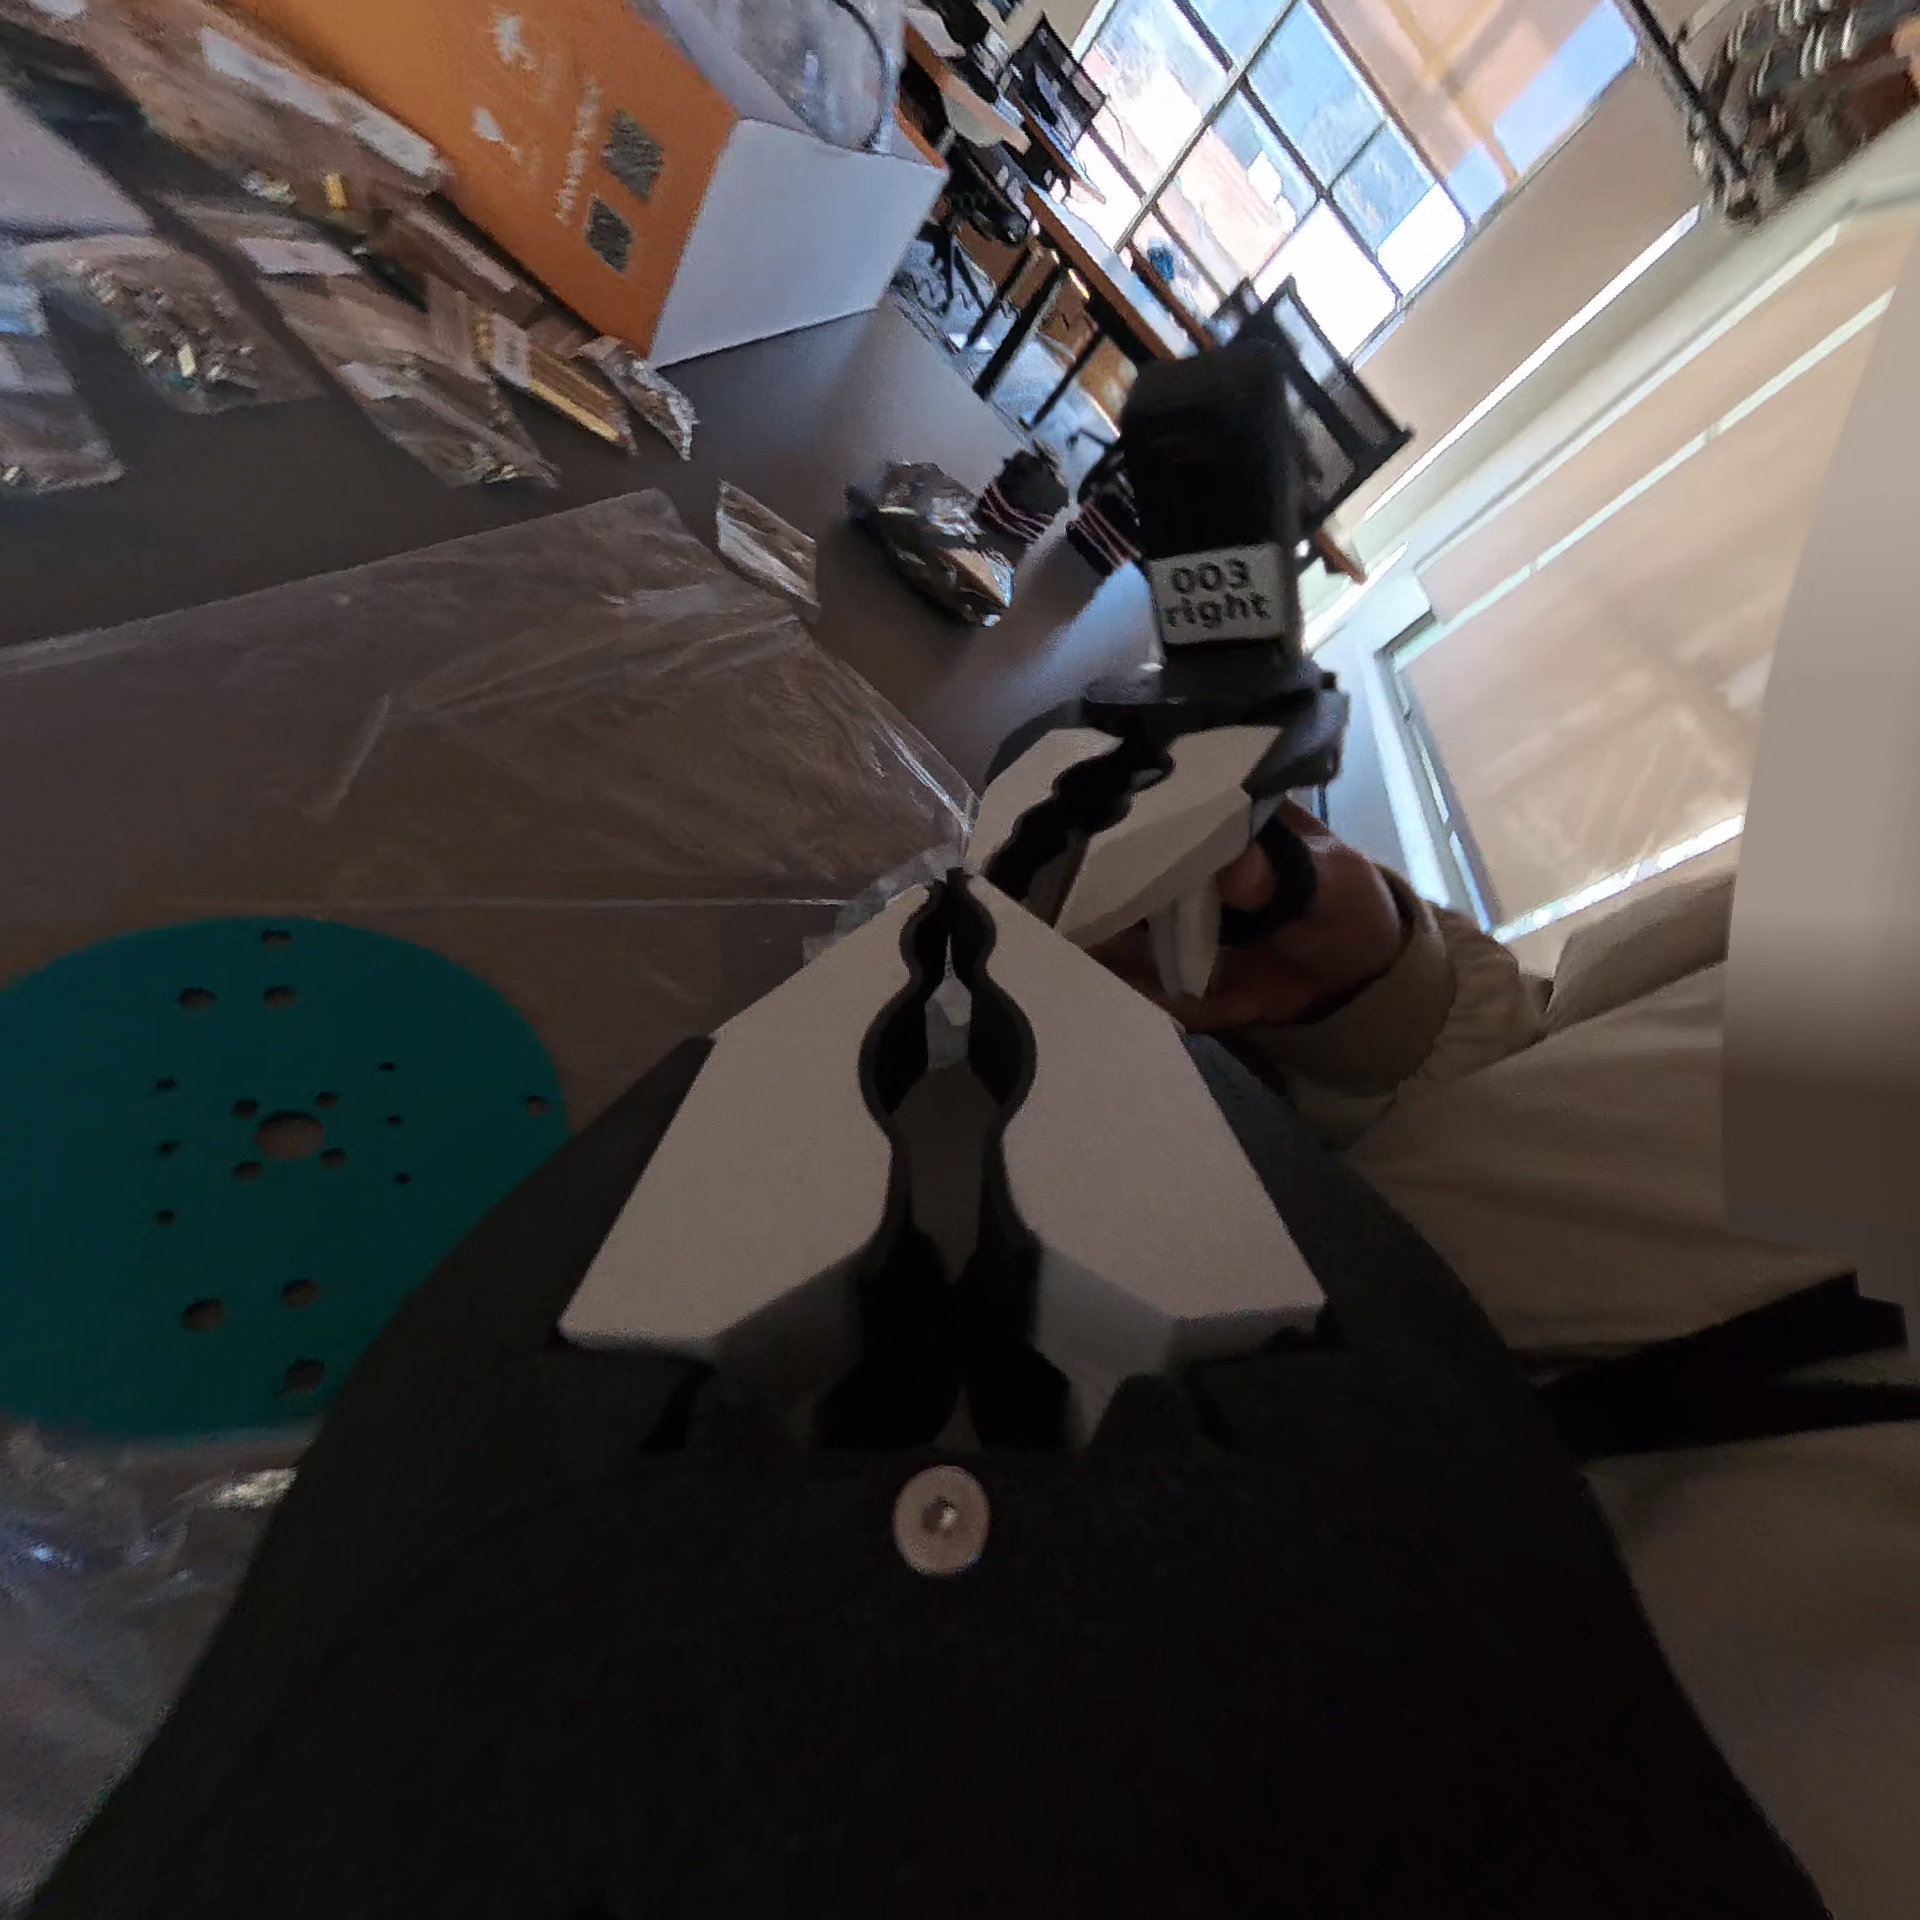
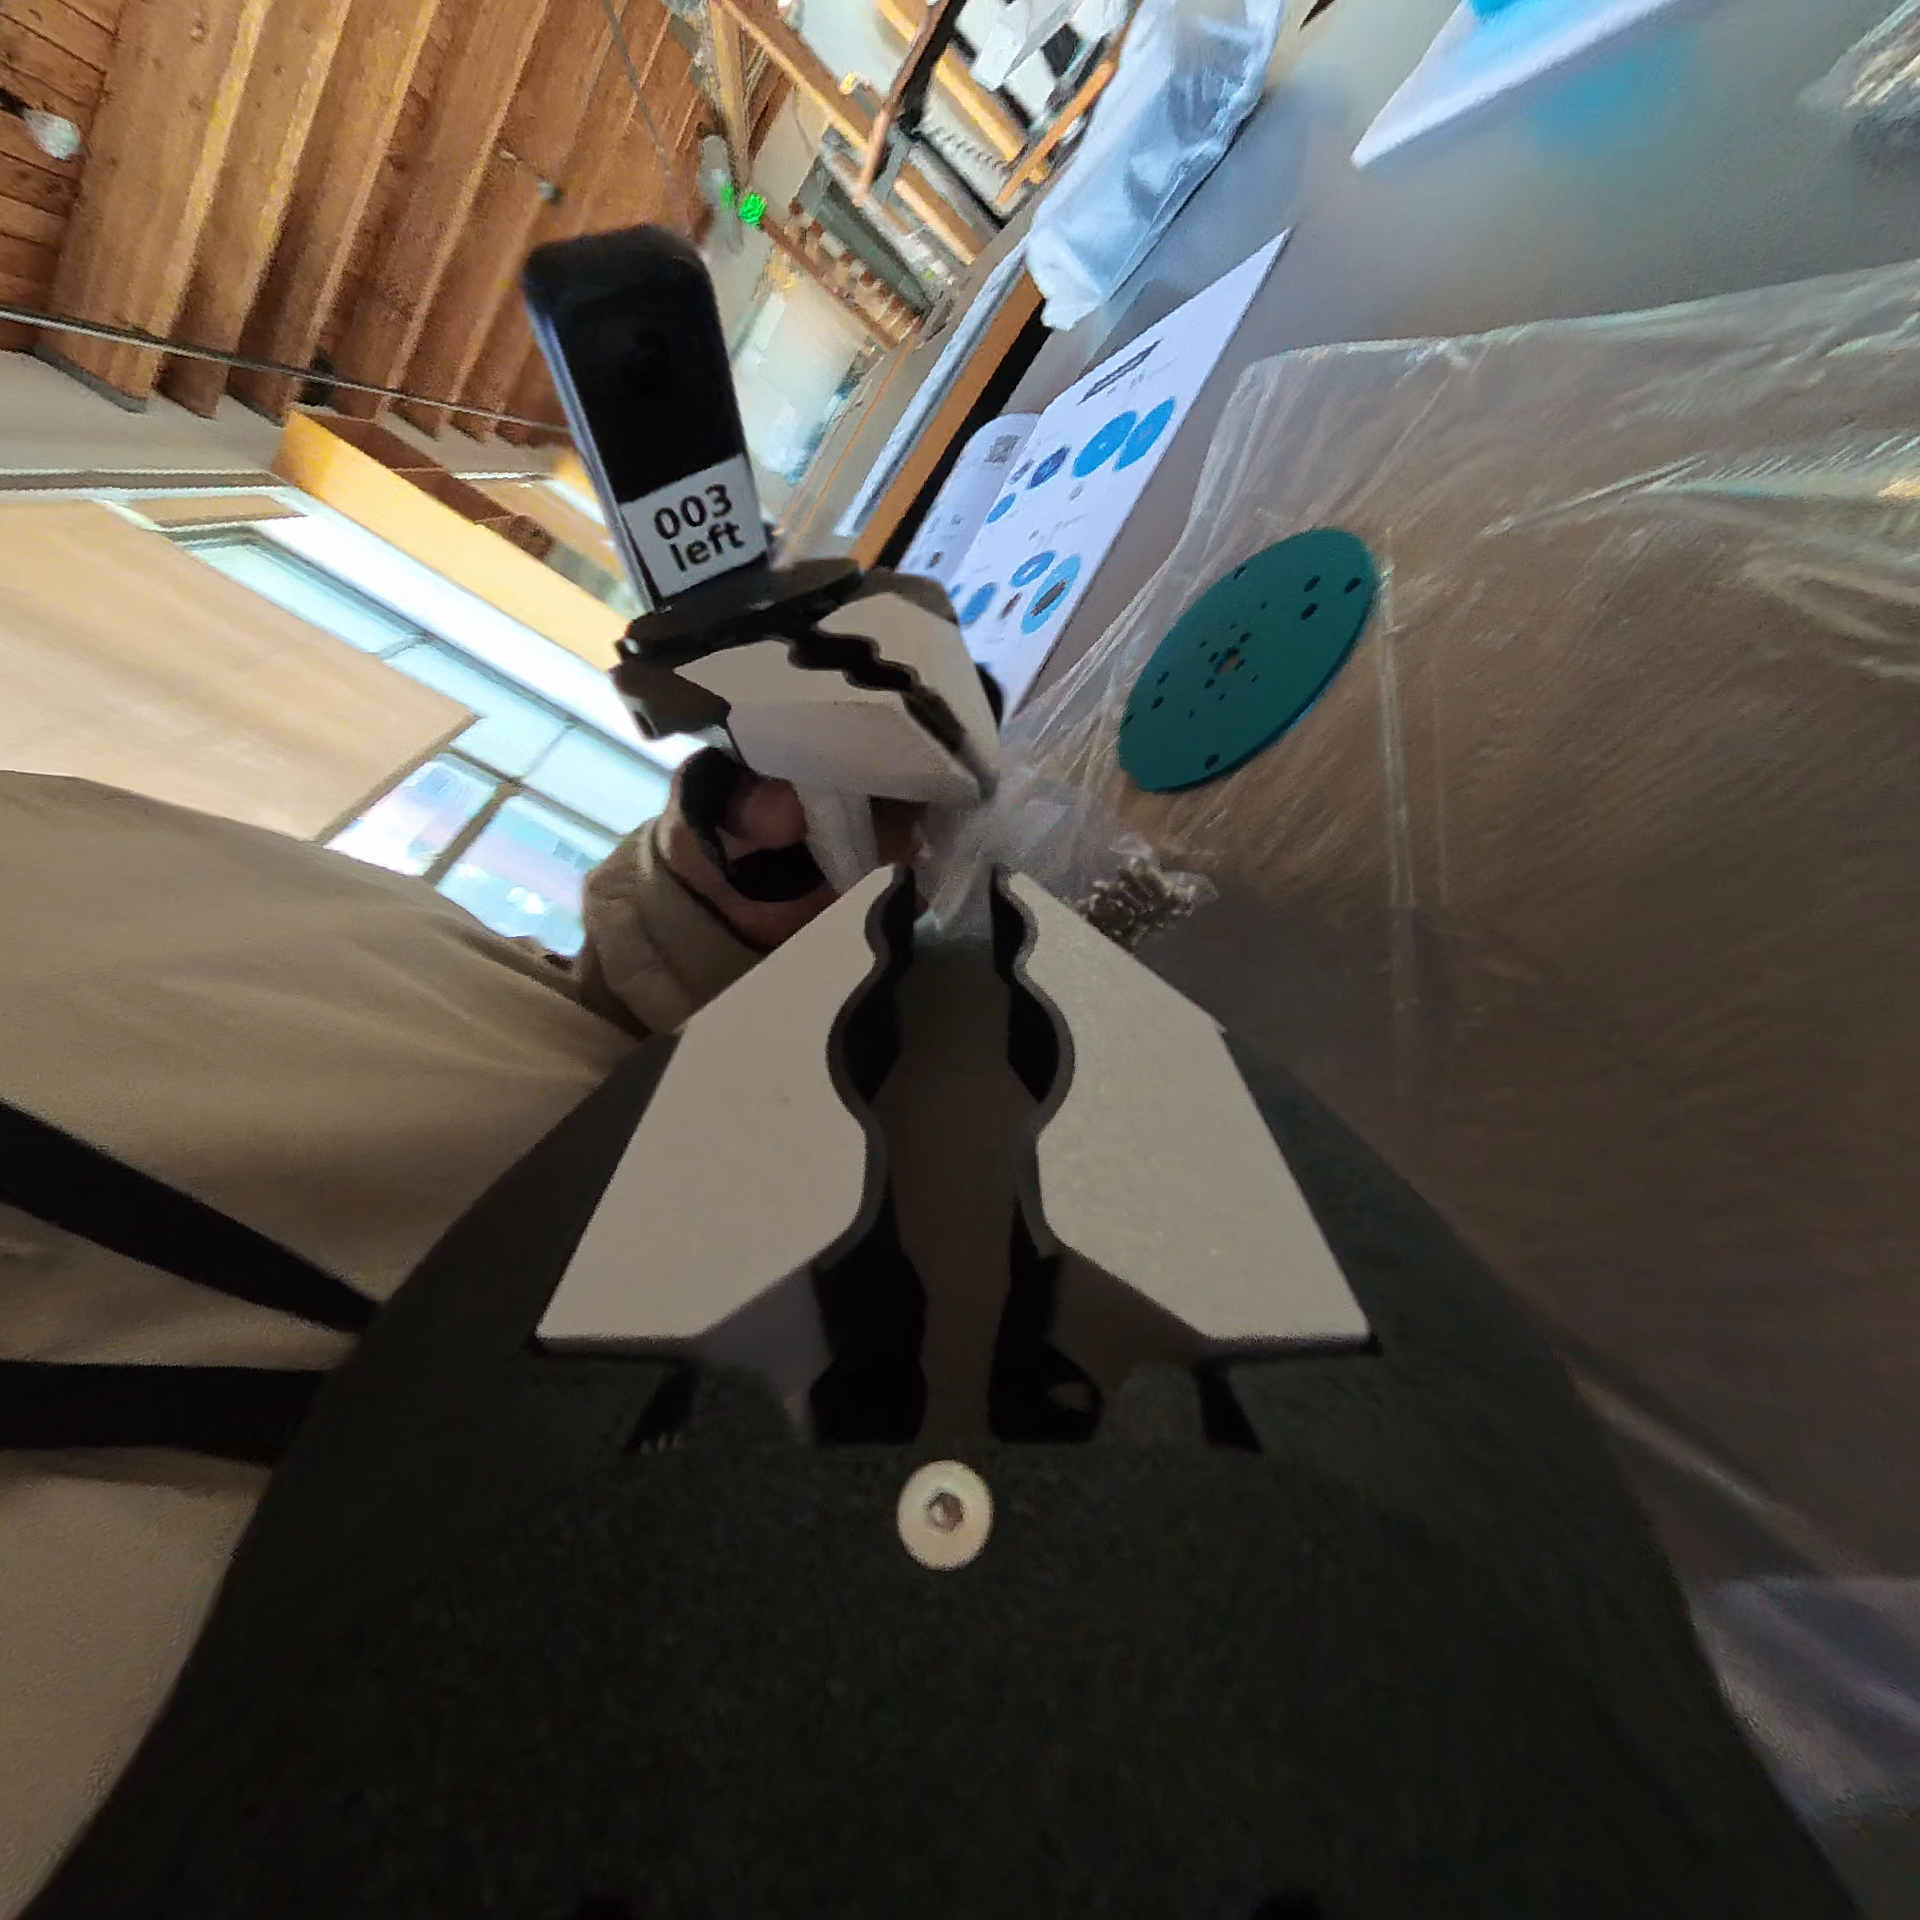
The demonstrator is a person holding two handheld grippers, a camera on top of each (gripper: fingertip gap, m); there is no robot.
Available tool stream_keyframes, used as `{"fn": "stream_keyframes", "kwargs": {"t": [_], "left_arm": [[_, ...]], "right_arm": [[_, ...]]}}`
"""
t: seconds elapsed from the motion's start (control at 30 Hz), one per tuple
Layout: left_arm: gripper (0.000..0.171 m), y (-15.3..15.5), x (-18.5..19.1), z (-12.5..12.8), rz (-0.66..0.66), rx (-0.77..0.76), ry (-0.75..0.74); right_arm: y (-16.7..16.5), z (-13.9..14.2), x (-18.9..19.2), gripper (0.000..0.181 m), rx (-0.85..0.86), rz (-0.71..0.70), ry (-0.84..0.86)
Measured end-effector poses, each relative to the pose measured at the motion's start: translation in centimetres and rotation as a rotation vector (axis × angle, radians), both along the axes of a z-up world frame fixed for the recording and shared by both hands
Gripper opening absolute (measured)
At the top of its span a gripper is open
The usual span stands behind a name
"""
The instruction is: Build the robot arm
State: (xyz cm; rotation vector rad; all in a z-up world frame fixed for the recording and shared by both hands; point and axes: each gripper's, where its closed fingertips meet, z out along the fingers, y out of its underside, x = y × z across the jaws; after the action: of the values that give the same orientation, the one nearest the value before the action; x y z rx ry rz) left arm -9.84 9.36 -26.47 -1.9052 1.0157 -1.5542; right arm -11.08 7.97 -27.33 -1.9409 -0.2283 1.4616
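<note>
My left gripper (image 1: 951, 899) is shut on the crumpled top of a small clear plastic bag (image 2: 961, 847), and it also shows in the right wrist view (image 2: 982, 784). Small dark screws (image 2: 1143, 894) sit in the bag's lower part. My right gripper (image 2: 948, 883) is narrowly open with the bag's plastic between its fingertips. It also shows in the left wrist view (image 1: 1013, 883), tip to tip with the left gripper. Both are held just above a brown board wrapped in clear film (image 2: 1558, 727). A teal disc with several holes (image 1: 260, 1164) lies on the film (image 2: 1247, 665).
An orange and white box (image 1: 582, 156) and several bags of parts (image 1: 935, 540) lie on the grey table beyond the board. Printed sheets with blue circles (image 2: 1091, 468) lie past the disc. A person's hand and beige sleeve (image 1: 1351, 935) hold the right gripper. Less than 4 cm separates the two grippers' tips.
</note>
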Motion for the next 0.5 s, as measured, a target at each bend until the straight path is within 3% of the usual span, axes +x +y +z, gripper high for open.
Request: {"fn": "stream_keyframes", "kwargs": {"t": [0.1,0.2,0.5], "left_arm": [[0.0,1.0,-0.2,-0.4,0.062,-0.117,-0.025],[0.0,1.1,0.0,-0.4,0.087,-0.158,-0.041],[0.0,0.3,1.0,-0.3,0.102,-0.216,-0.078]], "right_arm": [[1.0,-0.1,1.5,0.017,0.131,-0.124,-0.182],[0.6,1.4,0.8,0.015,0.224,-0.127,-0.223],[1.1,-0.2,0.5,0.015,0.165,-0.14,-0.263]]}}
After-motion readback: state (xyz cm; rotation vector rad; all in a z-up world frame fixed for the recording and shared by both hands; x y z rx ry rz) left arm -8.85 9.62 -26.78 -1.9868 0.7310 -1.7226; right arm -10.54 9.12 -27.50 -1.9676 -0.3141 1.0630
